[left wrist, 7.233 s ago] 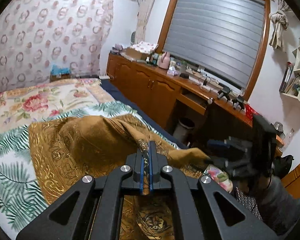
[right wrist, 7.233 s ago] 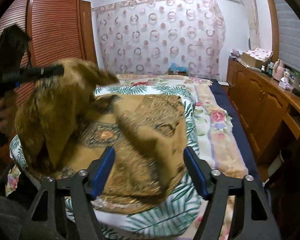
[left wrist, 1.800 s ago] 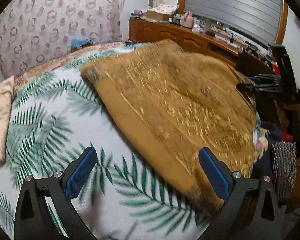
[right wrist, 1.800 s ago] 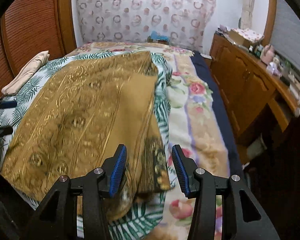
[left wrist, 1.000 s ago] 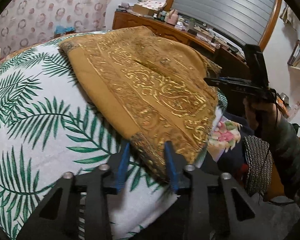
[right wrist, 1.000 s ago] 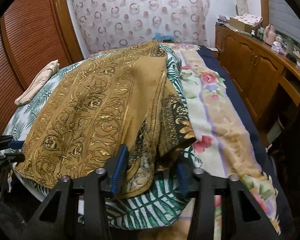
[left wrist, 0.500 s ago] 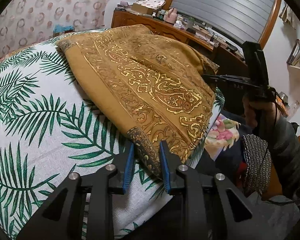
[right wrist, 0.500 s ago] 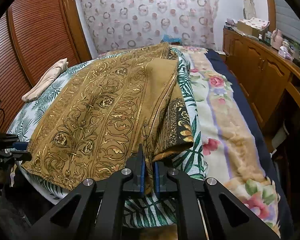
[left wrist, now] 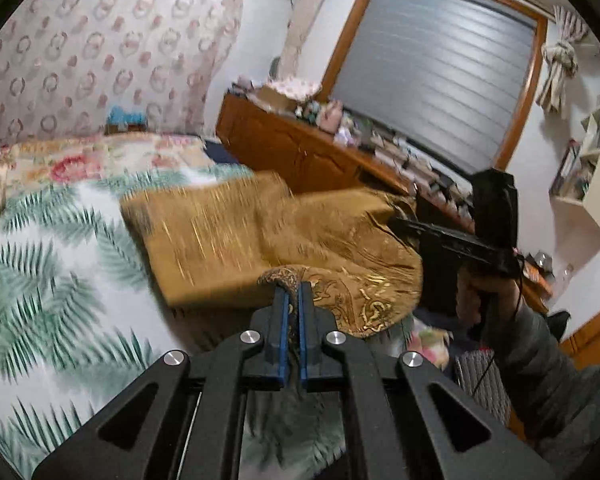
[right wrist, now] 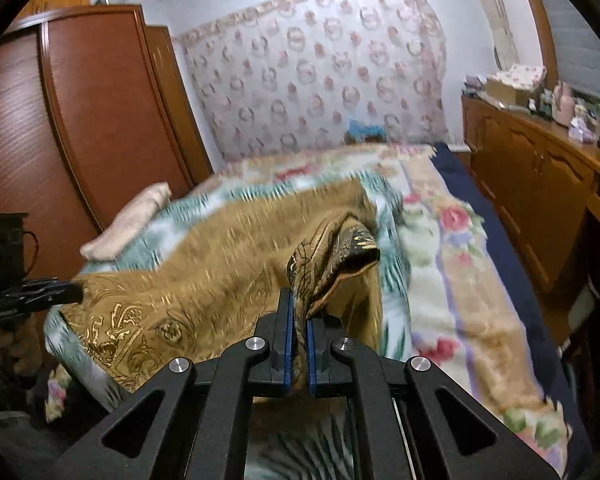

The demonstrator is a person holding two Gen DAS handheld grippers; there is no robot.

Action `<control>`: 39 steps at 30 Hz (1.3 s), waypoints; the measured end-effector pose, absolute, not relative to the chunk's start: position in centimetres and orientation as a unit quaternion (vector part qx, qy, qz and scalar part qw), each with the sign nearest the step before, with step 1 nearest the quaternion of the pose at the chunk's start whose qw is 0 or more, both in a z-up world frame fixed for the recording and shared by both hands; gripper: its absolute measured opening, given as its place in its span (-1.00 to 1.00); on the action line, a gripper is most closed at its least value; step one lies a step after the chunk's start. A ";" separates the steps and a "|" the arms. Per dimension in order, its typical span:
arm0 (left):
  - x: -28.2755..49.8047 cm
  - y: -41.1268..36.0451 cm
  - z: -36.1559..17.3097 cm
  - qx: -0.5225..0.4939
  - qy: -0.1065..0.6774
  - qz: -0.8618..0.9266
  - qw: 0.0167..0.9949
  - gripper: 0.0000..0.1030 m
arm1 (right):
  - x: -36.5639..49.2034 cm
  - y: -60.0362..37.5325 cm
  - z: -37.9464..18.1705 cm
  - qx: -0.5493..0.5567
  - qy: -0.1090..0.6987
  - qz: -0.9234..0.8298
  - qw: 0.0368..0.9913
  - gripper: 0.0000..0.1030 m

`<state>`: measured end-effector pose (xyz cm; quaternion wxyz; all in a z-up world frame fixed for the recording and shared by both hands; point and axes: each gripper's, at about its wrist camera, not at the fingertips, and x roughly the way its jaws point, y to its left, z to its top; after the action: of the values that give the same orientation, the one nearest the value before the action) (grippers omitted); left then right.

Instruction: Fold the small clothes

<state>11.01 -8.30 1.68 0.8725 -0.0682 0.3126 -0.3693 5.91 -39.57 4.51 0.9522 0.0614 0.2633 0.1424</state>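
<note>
The left gripper (left wrist: 293, 292) is clamped on one near corner of a brown cloth with gold patterning (left wrist: 228, 236), the blue pads pressed together with a fold of fabric poking up between them. The right gripper (right wrist: 296, 308) is likewise clamped on the cloth's other near corner, where a dark, gold-printed flap stands up and curls over above the pads. Between the two grips the cloth hangs raised off the bed (right wrist: 472, 288), its near edge lifted, while its far part lies across the palm-leaf bedspread (left wrist: 52, 248); motion blur smears much of the fabric in both views. In the left wrist view the right gripper appears at the right, held in a hand (left wrist: 486, 292) with a dark sleeve, its tips meeting the cloth's edge. In the right wrist view the left gripper shows at the left edge, its tips at the cloth's corner. A folded pale pink cloth (right wrist: 128, 220) lies on the bed near the wooden wardrobe (right wrist: 100, 112). A cluttered wooden sideboard (right wrist: 540, 184) runs along the bed's other side.
</note>
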 end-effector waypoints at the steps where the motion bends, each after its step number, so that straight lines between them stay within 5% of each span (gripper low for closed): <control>1: 12.1 -8.1 2.2 -0.073 0.306 -0.364 0.877 -0.91 | 6.7 -39.5 5.2 0.063 0.256 0.146 0.954 -0.91; 9: 20.9 -7.2 3.0 -0.104 0.302 -0.334 0.887 -0.91 | 14.7 -38.0 8.4 0.030 0.247 0.151 0.957 -0.91; 17: 29.6 -8.3 -0.7 -0.102 0.359 -0.286 0.883 -0.91 | 26.8 -36.2 5.6 -0.021 0.323 0.114 0.939 -0.90; 21: 31.5 -8.9 -2.9 -0.080 0.380 -0.268 0.882 -0.91 | 30.8 -35.8 4.9 -0.030 0.343 0.096 0.934 -0.62; 23: 31.9 -8.8 -3.2 -0.082 0.385 -0.269 0.879 -0.91 | 31.1 -35.7 5.4 -0.037 0.335 0.075 0.938 -0.10; 25: 31.8 -8.7 -3.2 -0.081 0.385 -0.272 0.878 -0.87 | 31.1 -36.0 6.0 -0.028 0.322 0.063 0.944 0.14; 27: 31.4 -8.5 -2.8 -0.074 0.379 -0.272 0.881 -0.68 | 30.3 -36.4 6.9 -0.017 0.316 0.053 0.947 0.16; 34: 28.8 -6.8 -1.0 -0.039 0.341 -0.269 0.900 0.58 | 22.4 -35.4 8.6 -0.030 0.284 0.064 0.956 0.16; 39: 26.7 -5.9 -1.2 -0.032 0.339 -0.271 0.900 0.59 | 17.7 -33.0 6.6 -0.045 0.328 0.113 0.937 0.16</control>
<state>26.72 -5.88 -1.21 0.9002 -0.0323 0.3395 -0.2708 17.74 -32.96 6.58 0.9367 -0.0448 0.3285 0.1126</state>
